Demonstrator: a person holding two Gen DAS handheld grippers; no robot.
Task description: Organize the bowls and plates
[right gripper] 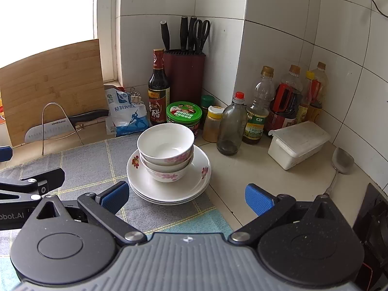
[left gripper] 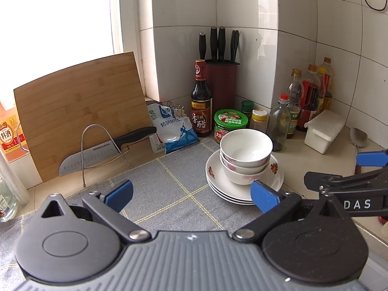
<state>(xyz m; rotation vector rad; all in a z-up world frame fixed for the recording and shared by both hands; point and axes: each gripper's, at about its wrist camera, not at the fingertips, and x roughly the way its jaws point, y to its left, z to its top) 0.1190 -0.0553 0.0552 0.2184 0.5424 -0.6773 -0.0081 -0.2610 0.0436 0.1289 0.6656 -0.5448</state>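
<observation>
Three white bowls with pink flowers (left gripper: 245,156) (right gripper: 166,151) are nested upright on a stack of three white plates (left gripper: 223,189) (right gripper: 167,191), at the right edge of a grey checked cloth (left gripper: 169,184) (right gripper: 87,167). My left gripper (left gripper: 191,194) is open and empty, low over the cloth, its right finger just in front of the plates. My right gripper (right gripper: 186,196) is open and empty, close in front of the plate stack. Each gripper shows at the edge of the other's view.
Behind the stack stand a green-lidded jar (right gripper: 184,115), a vinegar bottle (right gripper: 158,89), a knife block (right gripper: 185,72) and several sauce bottles (right gripper: 283,106). A white lidded box (right gripper: 298,144) and a metal spoon (right gripper: 340,163) lie right. A cutting board (left gripper: 80,114), knife (left gripper: 106,150) and salt bag (left gripper: 173,128) are left.
</observation>
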